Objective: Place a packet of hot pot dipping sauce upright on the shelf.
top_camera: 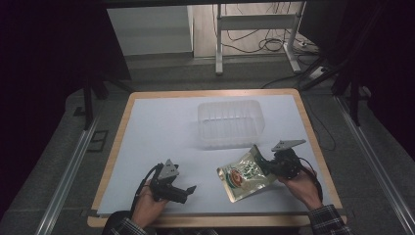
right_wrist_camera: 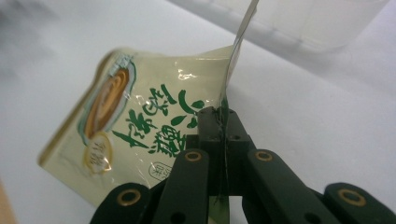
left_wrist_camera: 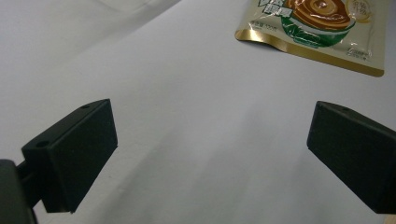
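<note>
A flat gold and green food pouch [top_camera: 244, 174] lies at the front right of the white table [top_camera: 161, 127], its far edge curled upward. My right gripper [top_camera: 266, 165] is shut on that raised edge; in the right gripper view the pads [right_wrist_camera: 223, 130] pinch the pouch [right_wrist_camera: 140, 116] between them. My left gripper [top_camera: 192, 189] rests low at the front left with its jaws wide apart and nothing between them. In the left gripper view the pouch [left_wrist_camera: 322, 28] lies ahead, beyond the fingertips [left_wrist_camera: 79, 149].
A clear plastic tub [top_camera: 230, 122] stands behind the pouch, near the table's middle back, its wall [right_wrist_camera: 317, 23] just past the pinched edge. A metal frame and cables lie on the floor beyond the table.
</note>
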Available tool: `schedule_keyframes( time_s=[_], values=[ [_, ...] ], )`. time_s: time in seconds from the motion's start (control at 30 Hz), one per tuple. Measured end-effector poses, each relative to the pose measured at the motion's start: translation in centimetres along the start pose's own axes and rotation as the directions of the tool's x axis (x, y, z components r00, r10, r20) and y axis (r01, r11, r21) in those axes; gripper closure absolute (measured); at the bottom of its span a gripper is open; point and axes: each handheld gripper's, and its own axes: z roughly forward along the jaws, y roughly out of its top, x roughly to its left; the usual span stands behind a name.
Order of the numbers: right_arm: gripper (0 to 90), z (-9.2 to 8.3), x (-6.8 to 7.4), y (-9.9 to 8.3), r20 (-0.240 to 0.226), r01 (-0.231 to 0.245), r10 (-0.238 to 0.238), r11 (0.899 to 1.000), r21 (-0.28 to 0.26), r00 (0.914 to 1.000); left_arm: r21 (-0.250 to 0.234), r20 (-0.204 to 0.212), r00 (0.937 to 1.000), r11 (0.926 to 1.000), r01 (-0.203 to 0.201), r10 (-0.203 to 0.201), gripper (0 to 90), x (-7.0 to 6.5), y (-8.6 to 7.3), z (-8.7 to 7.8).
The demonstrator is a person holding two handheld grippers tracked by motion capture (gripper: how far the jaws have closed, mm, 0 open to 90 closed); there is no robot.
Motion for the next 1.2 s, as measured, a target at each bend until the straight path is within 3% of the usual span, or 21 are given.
schedule_keyframes(
  time_s=[0.43,0.7,0.97,1.07,1.2],
  values=[
    [89.0,-2.0,0.2,1.3,-0.069,-0.079,0.075,0.995,-0.055,0.9948,0.001,-0.007,1.0000,1.0000,-0.005,0.005,1.6,-0.1,0.0,0.0],
    [89.1,-3.7,0.0,2.5,-0.136,-0.125,0.110,0.986,-0.106,0.9846,0.004,-0.006,0.9999,0.9999,-0.009,0.009,1.6,-0.2,0.0,0.0],
    [89.2,-4.9,0.0,3.9,-0.149,-0.142,0.121,0.981,-0.135,0.9814,0.004,-0.006,0.9997,0.9997,-0.022,0.022,1.9,-0.3,0.1,0.0],
    [89.2,-5.7,0.0,4.6,-0.178,-0.152,0.123,0.975,-0.164,0.9763,-0.001,-0.009,0.9997,0.9998,-0.022,0.022,1.8,-0.2,0.1,0.0],
    [89.2,-6.2,-0.1,5.1,-0.156,-0.147,0.120,0.973,-0.178,0.9805,-0.014,-0.010,0.9998,0.9998,-0.017,0.016,1.8,-0.2,0.1,-0.1]
  ],
)
